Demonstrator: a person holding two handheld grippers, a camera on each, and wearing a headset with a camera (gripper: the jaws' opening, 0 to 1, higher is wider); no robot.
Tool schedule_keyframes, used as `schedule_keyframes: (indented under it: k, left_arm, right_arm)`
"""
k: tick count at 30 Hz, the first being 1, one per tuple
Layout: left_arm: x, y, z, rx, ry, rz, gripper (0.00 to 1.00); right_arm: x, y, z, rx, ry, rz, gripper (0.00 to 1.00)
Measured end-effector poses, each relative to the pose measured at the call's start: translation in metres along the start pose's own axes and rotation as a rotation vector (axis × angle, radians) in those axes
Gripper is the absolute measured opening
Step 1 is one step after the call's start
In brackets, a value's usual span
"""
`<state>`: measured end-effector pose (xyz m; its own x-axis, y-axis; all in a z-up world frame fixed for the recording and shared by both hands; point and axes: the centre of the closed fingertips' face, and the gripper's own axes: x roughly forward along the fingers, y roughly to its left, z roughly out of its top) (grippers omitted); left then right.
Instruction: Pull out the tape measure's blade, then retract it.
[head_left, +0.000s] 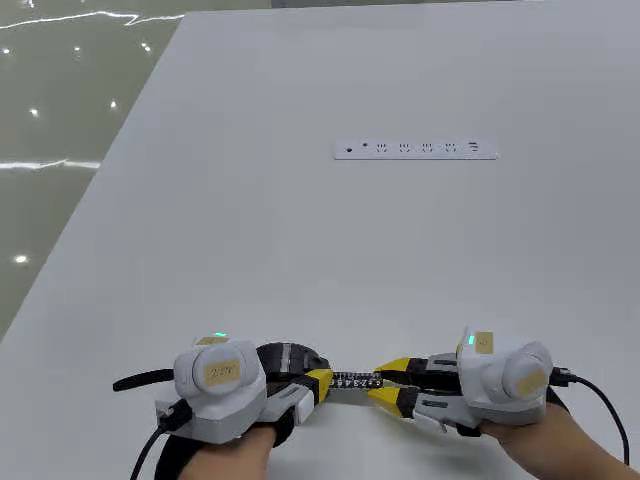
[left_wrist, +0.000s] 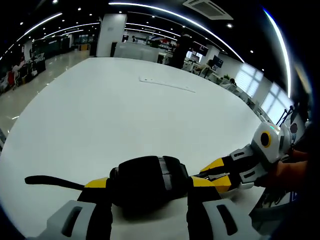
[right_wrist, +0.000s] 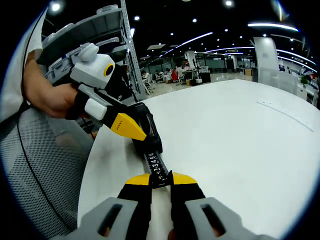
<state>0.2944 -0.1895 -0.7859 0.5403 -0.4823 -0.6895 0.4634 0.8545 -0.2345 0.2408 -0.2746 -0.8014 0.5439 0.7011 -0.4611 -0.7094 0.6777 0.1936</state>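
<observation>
1. Black plastic sits between the jaws of my left gripper (left_wrist: 150, 186). They are clamped on either side of the tape measure (left_wrist: 145, 172), which rests on the surface (head_left: 350, 250) directly ahead of that gripper. Its wrist strap (left_wrist: 50, 182) trails off to that gripper's left.
2. My right gripper (right_wrist: 161, 178) is closed on the blade (right_wrist: 153, 161), pinching it near the tip. The numbered strip runs straight ahead from those jaws to the mouth of the case.
3. A short run of blade spans the gap between the two grippers, so I judge the pull to be in its early part.
4. To do it well, I should draw the right gripper straight back along the blade's own line, away from the case. Staying low and not rolling the wrist should stop the strip twisting or kinking.
5. The left gripper has to pin the case flat and firm. If the case drags along, the blade gains no length.
6. The pinch on the blade is narrow, and a slip would probably let the spring snap it home. For the retract, I would walk the right gripper back toward the case rather than let go.
7. A power strip (head_left: 415, 150) lies far ahead of both grippers, well apart from the pull.
</observation>
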Motion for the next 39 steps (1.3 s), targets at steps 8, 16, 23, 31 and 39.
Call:
schedule_keyframes:
  k: [8,16,23,31,39]
  left_arm:
    - [0.000,0.000,0.001,-0.016,-0.003,-0.005,0.57]
    - [0.000,0.000,0.001,-0.019,-0.006,-0.005,0.57]
    - [-0.001,0.000,0.000,-0.021,-0.003,-0.009,0.57]
    - [0.000,0.000,0.000,-0.023,-0.005,-0.013,0.57]
    - [0.000,0.000,0.000,-0.027,-0.002,-0.015,0.57]
  right_arm:
    - [0.006,0.000,0.001,0.001,0.007,0.009,0.11]
    - [0.010,0.002,0.002,-0.014,0.019,0.028,0.11]
    - [0.014,0.004,0.003,-0.011,0.012,0.031,0.11]
    - [0.015,0.004,0.003,-0.004,0.013,0.035,0.11]
    - [0.017,0.004,0.003,-0.002,0.019,0.044,0.11]
